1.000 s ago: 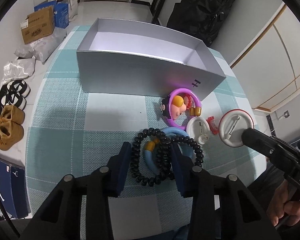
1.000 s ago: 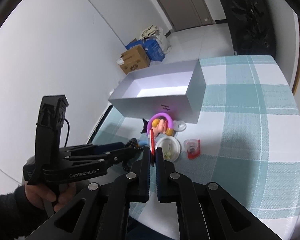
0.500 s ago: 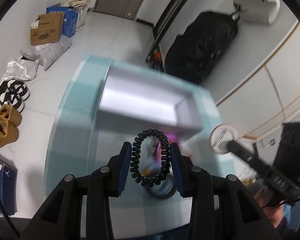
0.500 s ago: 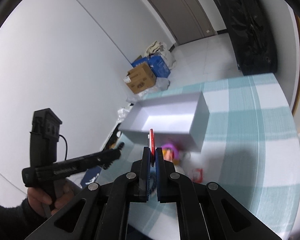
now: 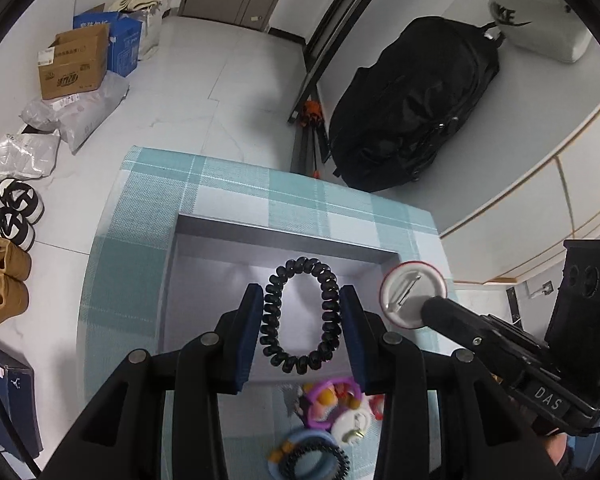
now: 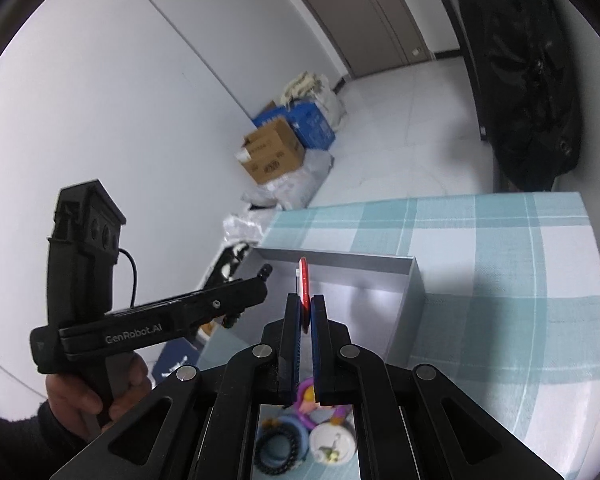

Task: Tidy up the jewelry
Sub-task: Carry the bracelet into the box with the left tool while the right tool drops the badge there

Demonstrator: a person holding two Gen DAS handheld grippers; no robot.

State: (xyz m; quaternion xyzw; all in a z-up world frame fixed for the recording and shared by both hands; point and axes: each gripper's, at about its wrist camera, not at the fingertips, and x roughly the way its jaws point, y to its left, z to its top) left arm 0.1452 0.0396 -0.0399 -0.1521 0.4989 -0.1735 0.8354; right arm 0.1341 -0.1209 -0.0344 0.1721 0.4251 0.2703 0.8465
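Nearest you, on the teal-and-white checked tablecloth [image 5: 140,248], lie the pieces not yet picked up: a blue ring wound with a black coil tie [image 5: 308,460], a white round badge [image 5: 350,426] and a purple ring with a cartoon figure [image 5: 326,398], all close together just in front of the box.

Your left gripper [image 5: 300,320] stands part open, its blue pads pressing both sides of a black spiral hair tie [image 5: 299,316], which hangs upright as a tall oval between them, in the air over the open grey rectangular box [image 5: 260,240].

Your right gripper [image 6: 306,316] is closed tight on the lower edge of a round, red-rimmed white pin badge [image 6: 303,280]; the badge stands edge-on above the fingertips, also over the box interior, just right of the hair tie.

Beyond the table, a large black bag [image 5: 412,108] leans against the wall, and cardboard boxes [image 5: 74,66] sit on the floor.
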